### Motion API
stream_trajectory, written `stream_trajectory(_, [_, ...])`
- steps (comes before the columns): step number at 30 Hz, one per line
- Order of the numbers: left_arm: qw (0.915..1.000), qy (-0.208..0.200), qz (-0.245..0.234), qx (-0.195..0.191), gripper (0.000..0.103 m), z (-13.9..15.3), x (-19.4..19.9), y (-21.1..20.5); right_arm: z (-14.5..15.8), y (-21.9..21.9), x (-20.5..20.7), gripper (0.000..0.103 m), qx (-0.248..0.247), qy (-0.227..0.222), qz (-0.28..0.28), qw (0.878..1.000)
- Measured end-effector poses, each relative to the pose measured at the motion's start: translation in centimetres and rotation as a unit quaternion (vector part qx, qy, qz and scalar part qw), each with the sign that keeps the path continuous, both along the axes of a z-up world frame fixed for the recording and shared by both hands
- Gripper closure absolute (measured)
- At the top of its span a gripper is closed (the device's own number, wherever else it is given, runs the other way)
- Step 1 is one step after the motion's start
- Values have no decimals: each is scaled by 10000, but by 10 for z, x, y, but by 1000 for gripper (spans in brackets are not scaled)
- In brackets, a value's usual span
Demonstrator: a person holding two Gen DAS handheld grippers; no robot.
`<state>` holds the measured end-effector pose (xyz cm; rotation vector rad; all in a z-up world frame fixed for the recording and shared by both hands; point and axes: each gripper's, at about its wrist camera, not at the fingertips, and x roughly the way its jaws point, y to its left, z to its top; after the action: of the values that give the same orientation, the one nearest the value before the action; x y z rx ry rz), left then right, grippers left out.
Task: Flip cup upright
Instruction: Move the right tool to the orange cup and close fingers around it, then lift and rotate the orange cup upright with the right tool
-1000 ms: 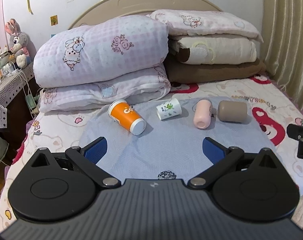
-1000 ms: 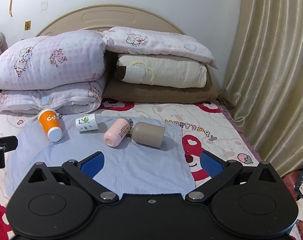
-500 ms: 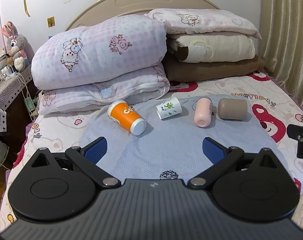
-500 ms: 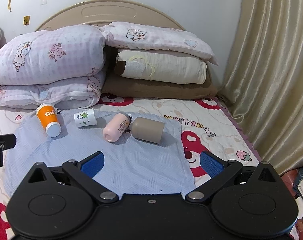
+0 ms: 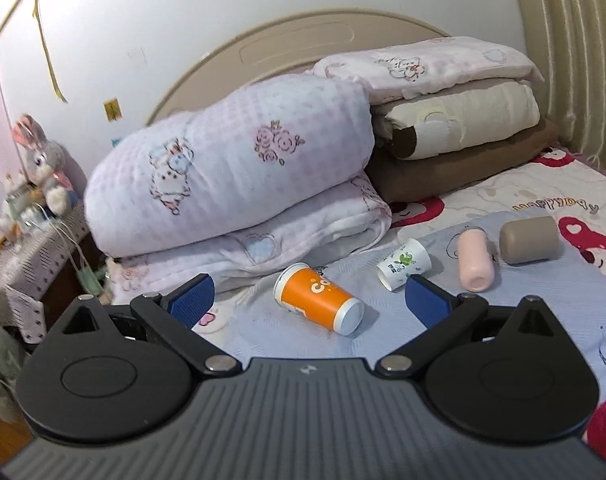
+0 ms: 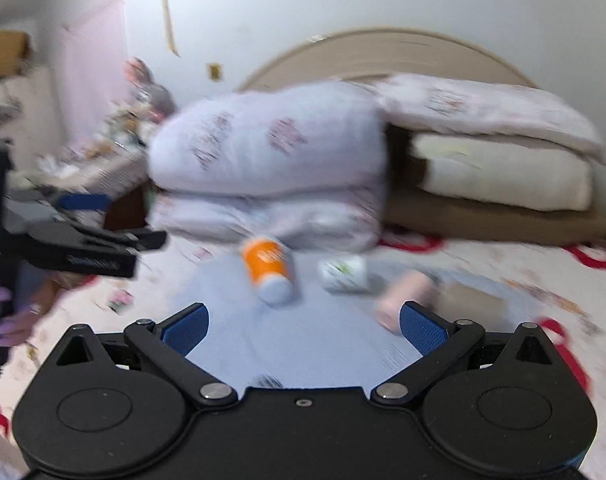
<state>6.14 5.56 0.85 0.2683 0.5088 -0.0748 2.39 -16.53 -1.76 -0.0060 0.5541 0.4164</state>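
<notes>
Several cups lie on their sides on a blue cloth (image 5: 383, 344) on the bed. An orange paper cup (image 5: 317, 304) lies nearest, base toward me. A small white cup with green print (image 5: 403, 264), a pink cup (image 5: 475, 264) and a taupe cup (image 5: 529, 239) lie to its right. My left gripper (image 5: 309, 300) is open and empty, with the orange cup between its blue pads in the view. My right gripper (image 6: 303, 326) is open and empty, just short of the orange cup (image 6: 267, 266); its view is blurred. The left gripper (image 6: 83, 248) shows at its left.
Folded pink quilts (image 5: 239, 184) and stacked pillows (image 5: 455, 120) lie close behind the cups against the headboard. A bedside table with a plush rabbit (image 5: 43, 164) stands at the left. A curtain (image 5: 575, 60) hangs at the right.
Both grippers have moved forward and turned left toward the orange cup. The right gripper swung fast, so its view is blurred. Both stay open.
</notes>
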Motion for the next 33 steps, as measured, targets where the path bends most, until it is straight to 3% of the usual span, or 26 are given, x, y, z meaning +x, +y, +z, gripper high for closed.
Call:
stream_trajectory(5, [9964, 502, 20, -683, 0, -28, 60, 21, -25, 33, 74, 2, -199, 322, 987, 9944])
stream_trajectory(11, [9944, 799, 433, -545, 2, -87, 122, 29, -68, 76, 147, 4, -179, 863, 1710, 9813])
stream_trajectory(13, [9909, 1036, 500, -705, 3, -105, 144, 36, -85, 83, 165, 11, -137, 1171, 1860, 9754])
stream_trajectory(15, [9854, 1218, 530, -1065, 3, -118, 160, 46, -99, 91, 181, 12, -153, 1256, 1834, 9749])
stream_trajectory(22, [9527, 1899, 767, -2244, 12, -157, 224, 82, -134, 124, 242, 12, -283, 1300, 1886, 9730])
stream_trajectory(25, [9367, 2053, 898, -2690, 15, -172, 241, 97, -151, 142, 268, 12, -686, 1122, 1511, 9797])
stream_trajectory(28, [9324, 2143, 822, -2793, 21, -187, 251, 97, -168, 150, 289, 13, -678, 1324, 1472, 9779])
stream_trajectory(30, [9340, 2155, 838, -2724, 30, -197, 253, 91, -178, 154, 299, 13, -699, 1416, 1420, 9772])
stream_trajectory(33, [9325, 2123, 737, -2827, 32, -206, 254, 83, -187, 152, 306, 18, -528, 1586, 1354, 9766])
